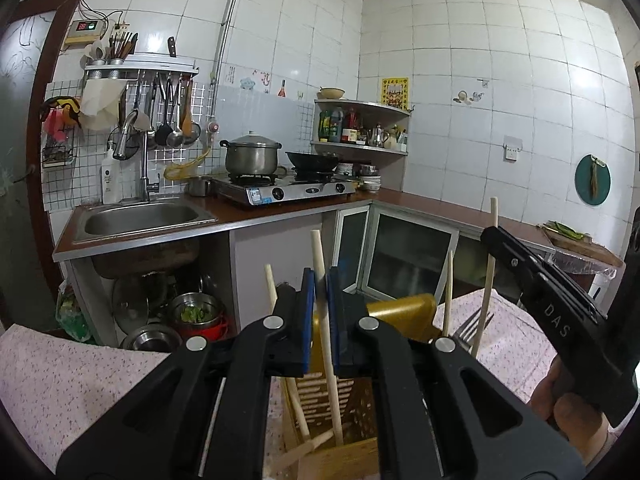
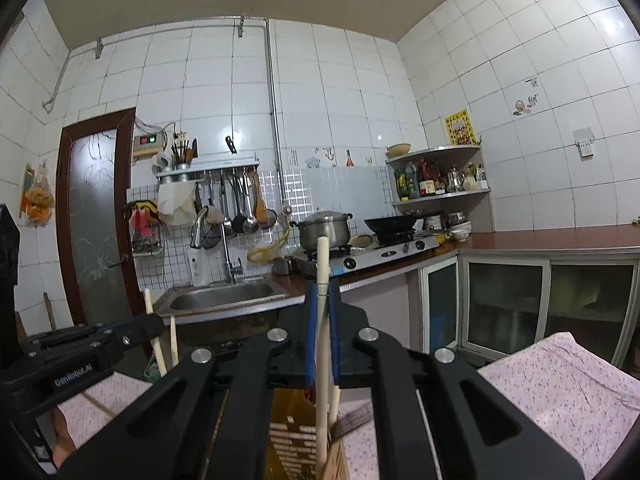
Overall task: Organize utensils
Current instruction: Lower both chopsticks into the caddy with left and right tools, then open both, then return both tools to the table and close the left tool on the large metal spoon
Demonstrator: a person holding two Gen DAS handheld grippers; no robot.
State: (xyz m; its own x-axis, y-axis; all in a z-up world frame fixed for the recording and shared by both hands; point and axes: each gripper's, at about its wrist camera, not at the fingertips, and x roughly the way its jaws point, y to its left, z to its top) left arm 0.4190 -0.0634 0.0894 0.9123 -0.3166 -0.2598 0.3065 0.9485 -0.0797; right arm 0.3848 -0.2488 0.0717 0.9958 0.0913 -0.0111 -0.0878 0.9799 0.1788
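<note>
Two grippers, each clamped on a chopstick. Left gripper (image 1: 320,280) pinches a pale wooden chopstick (image 1: 326,320) between its blue pads, the stick nearly upright with its lower end inside the slotted wooden utensil holder (image 1: 320,400) just below. Right gripper (image 2: 322,304) grips another pale wooden chopstick (image 2: 322,320), also upright, lower end in the same holder. Holder stands on a pink floral tablecloth (image 1: 80,380). More chopsticks and a metal fork (image 1: 466,330) stick up from the holder's right side. Steel sink (image 1: 140,218) far left.
</note>
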